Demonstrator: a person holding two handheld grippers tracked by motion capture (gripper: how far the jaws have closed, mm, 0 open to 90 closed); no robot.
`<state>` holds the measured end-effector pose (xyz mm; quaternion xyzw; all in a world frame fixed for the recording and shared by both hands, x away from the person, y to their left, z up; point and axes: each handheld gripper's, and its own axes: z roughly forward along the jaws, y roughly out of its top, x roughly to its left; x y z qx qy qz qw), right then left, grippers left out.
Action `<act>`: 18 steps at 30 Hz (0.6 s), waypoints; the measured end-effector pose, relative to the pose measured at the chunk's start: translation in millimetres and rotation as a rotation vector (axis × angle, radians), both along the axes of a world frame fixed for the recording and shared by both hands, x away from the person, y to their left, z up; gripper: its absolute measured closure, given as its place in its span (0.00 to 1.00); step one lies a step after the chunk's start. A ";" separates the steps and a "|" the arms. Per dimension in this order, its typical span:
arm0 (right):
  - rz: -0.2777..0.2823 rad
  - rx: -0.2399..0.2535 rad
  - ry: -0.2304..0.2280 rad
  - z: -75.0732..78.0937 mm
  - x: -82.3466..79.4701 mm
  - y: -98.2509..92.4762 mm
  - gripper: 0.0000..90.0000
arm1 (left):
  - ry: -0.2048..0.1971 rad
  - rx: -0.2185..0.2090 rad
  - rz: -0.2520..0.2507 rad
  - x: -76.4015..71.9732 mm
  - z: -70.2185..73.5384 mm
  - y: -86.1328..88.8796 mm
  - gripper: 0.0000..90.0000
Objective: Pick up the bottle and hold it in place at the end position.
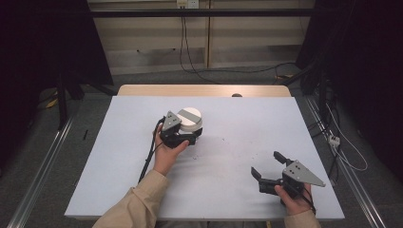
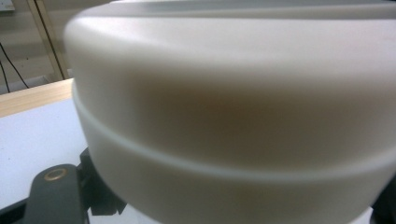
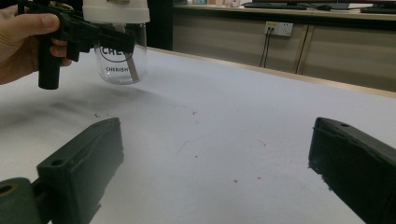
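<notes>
A clear glass jar (image 1: 190, 118) with a wide white lid (image 2: 233, 93) stands left of centre on the white table sheet (image 1: 237, 137). My left gripper (image 1: 192, 136) is shut on it, with its black jaws on either side just under the lid. From the right gripper view the jar (image 3: 119, 63) shows printed lettering, and the left gripper (image 3: 93, 35) clasps it in a person's hand. I cannot tell whether its base touches the sheet. My right gripper (image 1: 266, 163) is open near the front right of the table; its jaws (image 3: 217, 128) hold nothing.
The sheet carries small dark specks (image 1: 223, 140) near the middle. A wooden table edge (image 1: 204, 90) shows at the far side. Cables (image 1: 342, 142) and metal rails (image 1: 43, 166) lie on the floor around the table.
</notes>
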<state>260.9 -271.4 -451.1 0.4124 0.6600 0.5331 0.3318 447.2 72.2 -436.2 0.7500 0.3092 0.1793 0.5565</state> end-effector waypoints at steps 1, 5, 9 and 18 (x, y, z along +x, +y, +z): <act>-0.001 -0.002 0.000 -0.3 0.6 0.0 0.03 | -0.002 -0.004 0.001 0.7 0.4 -0.5 0.20; 0.005 0.004 0.000 -0.3 2.1 1.1 0.03 | 0.001 -0.010 -0.003 3.2 0.0 -1.7 0.20; 0.009 -0.002 0.005 -0.5 3.6 2.4 0.03 | 0.006 -0.011 -0.004 6.4 0.1 -4.3 0.20; 0.008 0.001 0.010 -1.3 5.2 2.8 0.03 | 0.012 -0.007 -0.022 11.2 -1.6 -11.3 0.20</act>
